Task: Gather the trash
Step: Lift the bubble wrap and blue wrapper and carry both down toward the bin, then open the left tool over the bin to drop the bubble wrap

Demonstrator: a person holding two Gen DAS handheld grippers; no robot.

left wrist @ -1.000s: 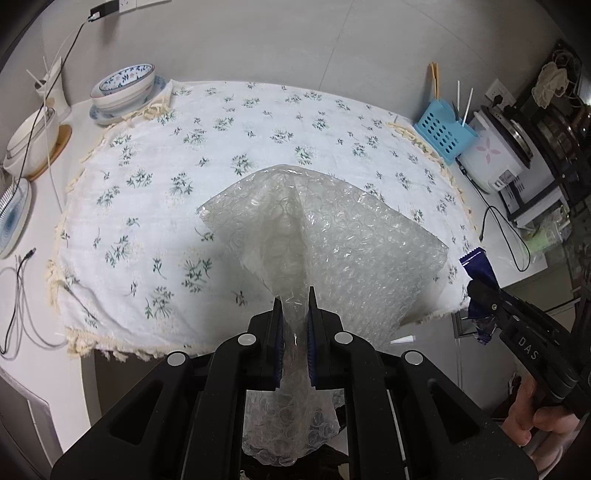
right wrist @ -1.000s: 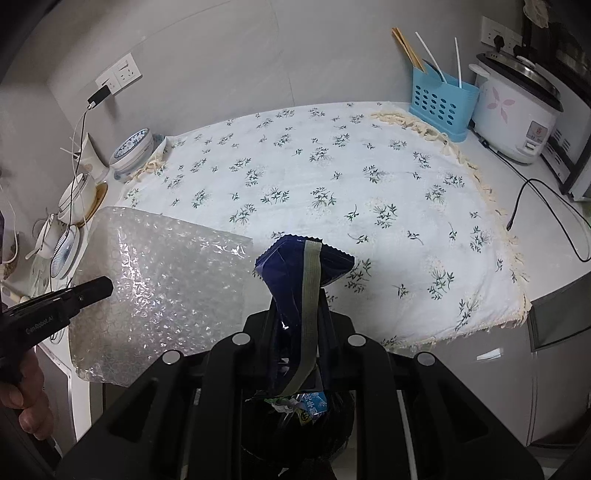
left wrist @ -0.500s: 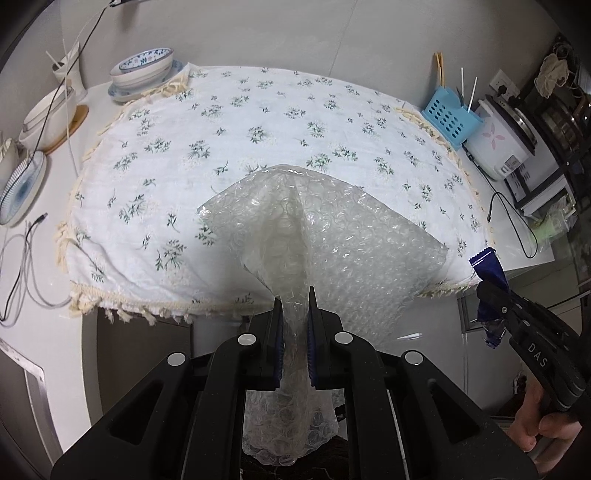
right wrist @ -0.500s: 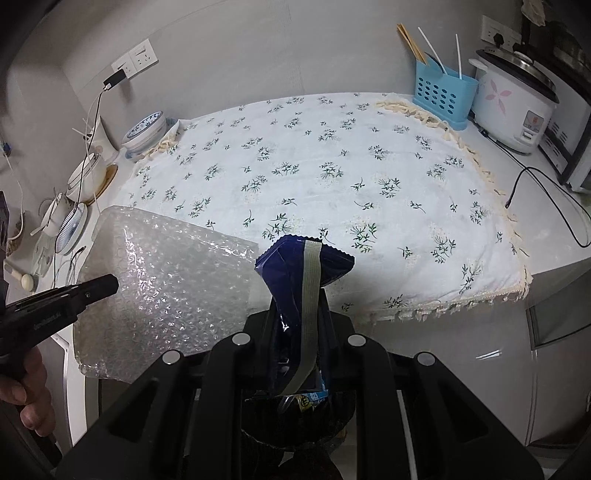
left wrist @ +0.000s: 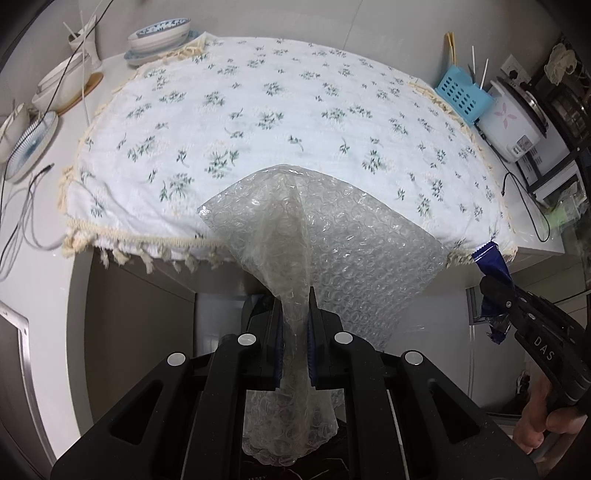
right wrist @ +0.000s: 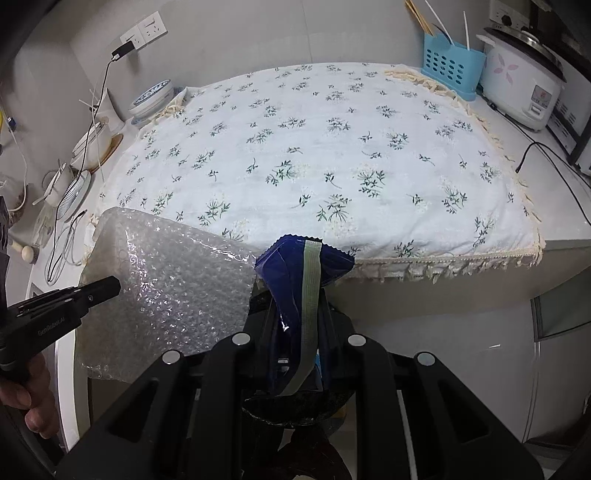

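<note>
blue utensil caddy [right wrist: 452, 64] with chopsticks [right wrist: 419, 16]

Bowls [left wrist: 159, 35] left of the cloth [left wrist: 280, 122]; cooker [left wrist: 511, 122] right.

Your left wrist camera looks steeply down along its hand-held gripper [left wrist: 294, 295], from just off the near edge of the worktop [left wrist: 44, 280]. Your right wrist camera looks the same way from beside it. Both views share the flowered tablecloth [left wrist: 280, 122] [right wrist: 317, 147], the blue basket [left wrist: 463, 99] [right wrist: 448, 65] and the rice cooker [left wrist: 511, 122] [right wrist: 522, 85], and each catches the other hand-held gripper at its edge.
</note>
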